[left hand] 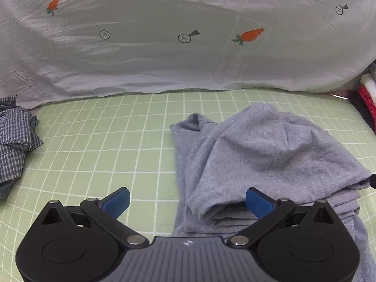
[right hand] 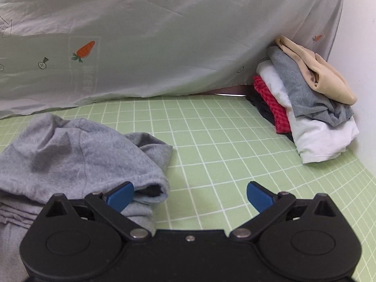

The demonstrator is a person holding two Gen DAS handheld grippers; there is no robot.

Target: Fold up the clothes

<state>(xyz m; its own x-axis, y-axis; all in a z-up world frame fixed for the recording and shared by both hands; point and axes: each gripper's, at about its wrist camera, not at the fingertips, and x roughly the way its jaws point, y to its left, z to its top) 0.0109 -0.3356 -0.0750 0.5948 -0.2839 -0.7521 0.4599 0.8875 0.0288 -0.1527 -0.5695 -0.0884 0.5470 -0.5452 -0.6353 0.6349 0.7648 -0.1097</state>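
Observation:
A grey sweatshirt [left hand: 270,155] lies partly folded and rumpled on the green grid mat [left hand: 105,145]. My left gripper [left hand: 188,202] is open, its right blue pad at the garment's left folded edge, its left pad over bare mat. In the right wrist view the same grey sweatshirt [right hand: 77,150] lies at the left. My right gripper [right hand: 190,197] is open, its left pad touching the garment's rolled right edge, its right pad over the mat [right hand: 223,145]. Neither gripper holds cloth.
A crumpled blue checked shirt [left hand: 16,141] lies at the mat's left edge. A stack of folded clothes [right hand: 310,103], beige, grey, white, red and dark, stands at the back right corner. A pale carrot-print sheet [left hand: 188,47] hangs behind the mat.

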